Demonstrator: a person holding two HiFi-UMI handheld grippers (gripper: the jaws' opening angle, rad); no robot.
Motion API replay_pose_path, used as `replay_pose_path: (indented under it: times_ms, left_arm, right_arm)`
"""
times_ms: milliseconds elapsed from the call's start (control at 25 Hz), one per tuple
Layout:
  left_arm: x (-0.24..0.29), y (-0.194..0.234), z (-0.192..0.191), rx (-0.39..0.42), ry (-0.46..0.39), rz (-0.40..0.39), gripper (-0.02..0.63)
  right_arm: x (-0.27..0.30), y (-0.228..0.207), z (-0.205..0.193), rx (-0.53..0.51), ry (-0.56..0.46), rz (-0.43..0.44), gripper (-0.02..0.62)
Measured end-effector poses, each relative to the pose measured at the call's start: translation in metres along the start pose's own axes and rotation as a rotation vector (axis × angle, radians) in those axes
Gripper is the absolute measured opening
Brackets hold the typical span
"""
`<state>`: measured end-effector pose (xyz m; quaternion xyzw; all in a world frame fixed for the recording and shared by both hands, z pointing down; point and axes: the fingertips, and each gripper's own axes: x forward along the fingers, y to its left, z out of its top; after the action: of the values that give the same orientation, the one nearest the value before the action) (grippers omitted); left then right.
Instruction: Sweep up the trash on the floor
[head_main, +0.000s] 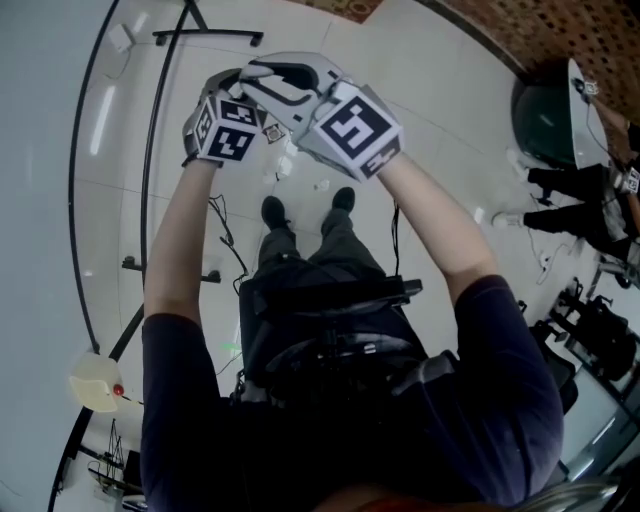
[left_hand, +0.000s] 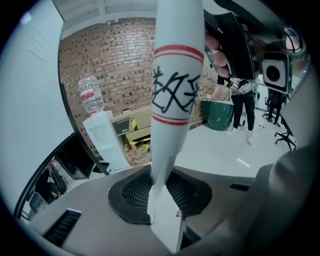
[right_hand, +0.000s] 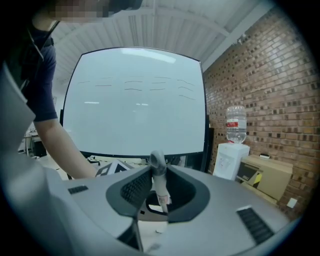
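1. The white floor spreads below, with a whiteboard and a brick wall standing around it.
2. A water dispenser stands by the wall, and a green bin sits farther along.
3. The left gripper has its jaws partly closed and clamped on a white pole with red bands.
4. The right gripper, jaws also partly closed, grips a thin grey rod.
5. Both grippers sit close together above the person's shoes.
6. The trash, a few small white scraps, lies on the floor just ahead of the shoes.
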<state>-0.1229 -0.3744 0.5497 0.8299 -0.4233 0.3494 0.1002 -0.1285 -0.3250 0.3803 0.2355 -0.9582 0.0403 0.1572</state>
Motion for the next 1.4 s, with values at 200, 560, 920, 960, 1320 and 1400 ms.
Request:
replay_pose_path:
  times_ms: [200, 560, 920, 960, 1320, 1400]
  left_arm:
    - [0.036, -0.006, -0.025, -0.019, 0.036, 0.027, 0.092]
    - [0.073, -0.026, -0.064, 0.008, 0.115, 0.005, 0.092]
    - [0.09, -0.066, -0.078, 0.001, 0.141, -0.086, 0.091]
    - [0.09, -0.072, -0.081, 0.008, 0.147, -0.099, 0.091]
    - [0.087, -0.116, -0.092, -0.034, 0.114, -0.116, 0.094]
    - [0.086, -0.125, -0.096, -0.034, 0.112, -0.119, 0.095]
  right_arm:
    - [0.006, -0.016, -0.042, 0.029, 0.068, 0.021, 0.107]
    - [0.014, -0.001, -0.102, 0.008, 0.16, 0.079, 0.11]
    - [-0.001, 0.001, -0.132, 0.084, 0.192, 0.058, 0.115]
    - [-0.004, 0.005, -0.137, 0.085, 0.199, 0.062, 0.115]
    - [-0.043, 0.024, -0.166, 0.136, 0.22, 0.029, 0.117]
    - [-0.052, 0.029, -0.172, 0.142, 0.227, 0.026, 0.118]
